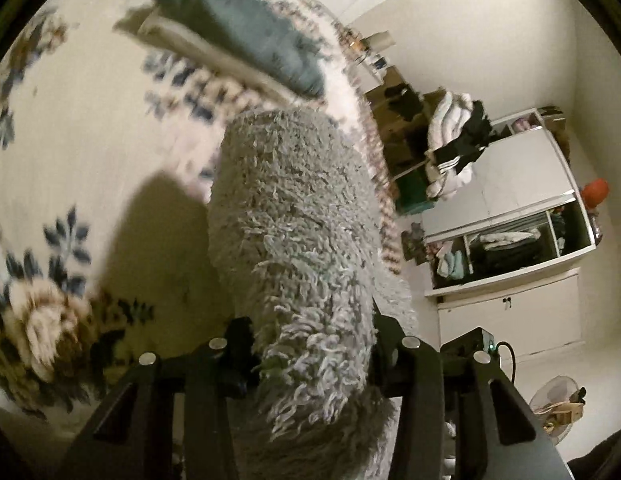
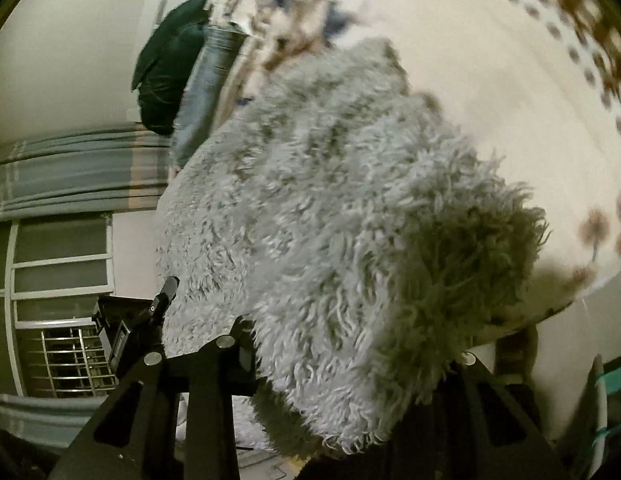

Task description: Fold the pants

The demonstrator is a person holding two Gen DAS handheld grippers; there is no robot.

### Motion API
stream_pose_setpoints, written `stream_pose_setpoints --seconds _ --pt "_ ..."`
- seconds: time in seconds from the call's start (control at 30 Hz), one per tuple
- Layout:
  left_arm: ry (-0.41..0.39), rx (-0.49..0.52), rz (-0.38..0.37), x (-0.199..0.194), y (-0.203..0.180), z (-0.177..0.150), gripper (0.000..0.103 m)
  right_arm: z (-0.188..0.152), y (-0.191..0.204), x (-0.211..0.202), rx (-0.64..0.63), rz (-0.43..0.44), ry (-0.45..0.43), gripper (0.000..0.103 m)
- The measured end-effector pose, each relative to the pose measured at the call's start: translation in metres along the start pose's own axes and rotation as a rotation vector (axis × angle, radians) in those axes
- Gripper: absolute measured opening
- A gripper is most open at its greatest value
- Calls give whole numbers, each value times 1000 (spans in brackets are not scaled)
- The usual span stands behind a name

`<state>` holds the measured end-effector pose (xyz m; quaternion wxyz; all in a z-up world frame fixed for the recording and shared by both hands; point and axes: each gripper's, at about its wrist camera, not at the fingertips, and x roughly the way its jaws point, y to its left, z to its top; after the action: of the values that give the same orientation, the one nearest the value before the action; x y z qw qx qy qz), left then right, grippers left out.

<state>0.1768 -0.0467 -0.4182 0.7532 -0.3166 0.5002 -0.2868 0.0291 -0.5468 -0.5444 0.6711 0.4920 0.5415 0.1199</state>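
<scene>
Shaggy grey fleece pants run forward from between the fingers of the left gripper, which is clamped on the fabric, above a floral bedspread. The right gripper likewise grips the pants, which spread ahead and to its right, hiding the right finger. Beyond lies a teal towel.

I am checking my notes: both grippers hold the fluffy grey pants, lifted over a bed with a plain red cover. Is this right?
Not quite. Both the left gripper and the right gripper do hold the fluffy grey pants, but the bed cover is cream with a blue and brown flower print, as the left wrist view shows.
</scene>
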Motion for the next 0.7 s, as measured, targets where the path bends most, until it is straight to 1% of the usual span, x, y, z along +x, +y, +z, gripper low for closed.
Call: stream_pose_setpoints --seconds 0.07,0.17,0.2,0.23,0.3,0.33,0.37,0.47,0.5,0.53,0.57,0.63,0.7 --pt "-27 14 -27 -4 -7 17 40 10 23 -10 -26 -1 -12 36" --pt "-79 35 -70 -6 -15 56 40 39 67 -13 -79 -5 -42 36" --pt "-99 38 -78 -7 -17 72 40 55 88 -10 -108 -10 -62 36" --pt "-115 39 -89 -7 -18 86 40 65 101 -9 -122 -11 -74 36" --pt "-149 47 -111 -8 -20 125 40 96 140 4 -156 -16 -107 36" --pt "-164 54 -116 -6 -20 146 40 107 151 6 -163 -14 -119 36" --pt "-178 60 -124 -4 -19 172 40 121 167 15 -170 -7 -130 36" --pt "-214 71 -122 4 -8 242 40 181 219 53 -202 12 -169 36" --pt "-223 68 -119 6 -3 264 40 191 231 61 -208 19 -174 36" --pt "-230 62 -113 11 5 291 40 210 244 73 -216 23 -181 36" --pt "-235 62 -108 13 10 311 40 227 255 88 -222 28 -188 36" --pt "-238 67 -84 23 24 347 40 263 275 124 -239 27 -197 36" --pt "-233 75 -32 38 44 379 40 297 292 164 -245 20 -191 36"
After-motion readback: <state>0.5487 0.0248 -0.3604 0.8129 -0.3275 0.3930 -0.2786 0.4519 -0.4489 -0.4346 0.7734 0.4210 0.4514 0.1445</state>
